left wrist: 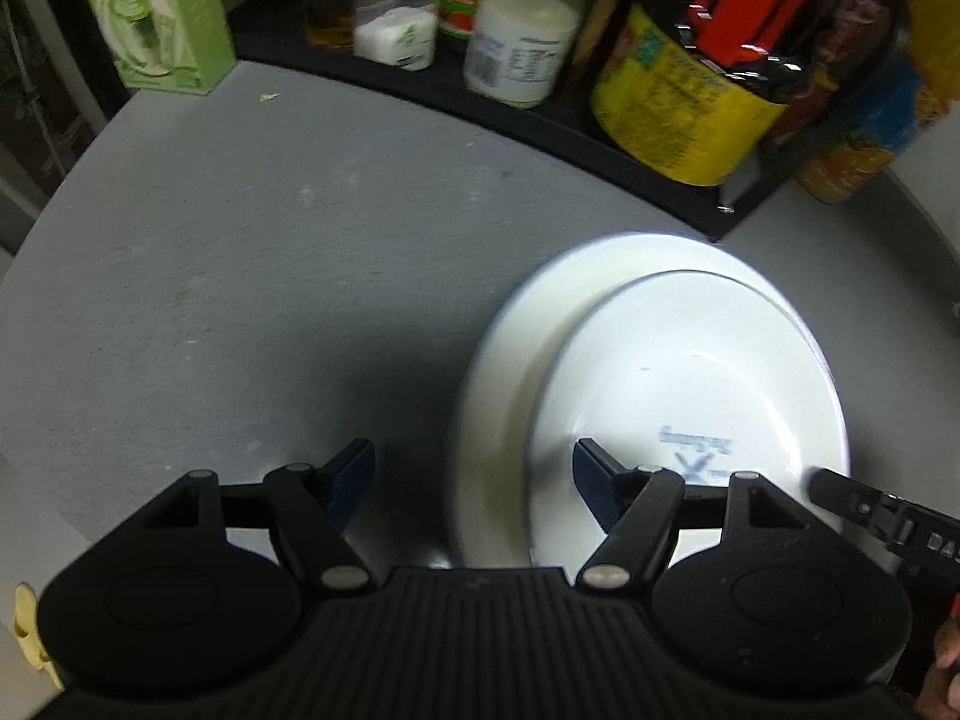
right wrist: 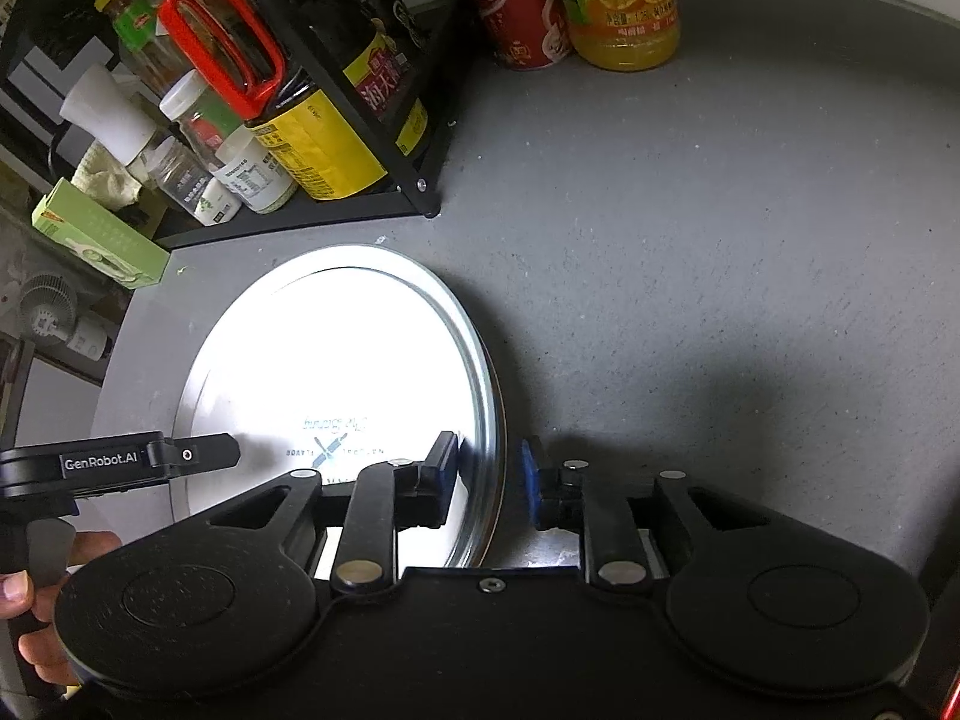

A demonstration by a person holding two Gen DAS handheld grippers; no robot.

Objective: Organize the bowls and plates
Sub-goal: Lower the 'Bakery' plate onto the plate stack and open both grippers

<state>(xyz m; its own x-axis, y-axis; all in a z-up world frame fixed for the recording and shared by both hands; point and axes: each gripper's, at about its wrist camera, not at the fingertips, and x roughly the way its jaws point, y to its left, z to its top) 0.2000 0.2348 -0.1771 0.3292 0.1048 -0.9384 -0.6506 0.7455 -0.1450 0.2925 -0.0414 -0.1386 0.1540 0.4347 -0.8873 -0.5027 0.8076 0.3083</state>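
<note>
**Stacked white plates on the grey surface**

Two white plates (left wrist: 690,396) lie stacked at lower right of the grey surface (left wrist: 240,276). The left hand-held gripper (left wrist: 474,483) is released, straddling their near-left rim. The right hand-held gripper (right wrist: 489,480) is spread around the plate rim (right wrist: 489,396). A black condiment rack (right wrist: 384,204) with a soy sauce bottle (right wrist: 312,138) stands just behind

plate (right wrist: 360,348): white (blue logo) | counter (right wrist: 690,228): speckled grey | fingers (right wrist: 534,489): blue pads

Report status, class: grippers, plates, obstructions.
Left gripper open, empty, over plate edge. Right gripper open, jaws straddling top plate rim, not closed. Two white plates stacked upside down on grey table. Condiment rack close behind; nothing blocking.
</note>
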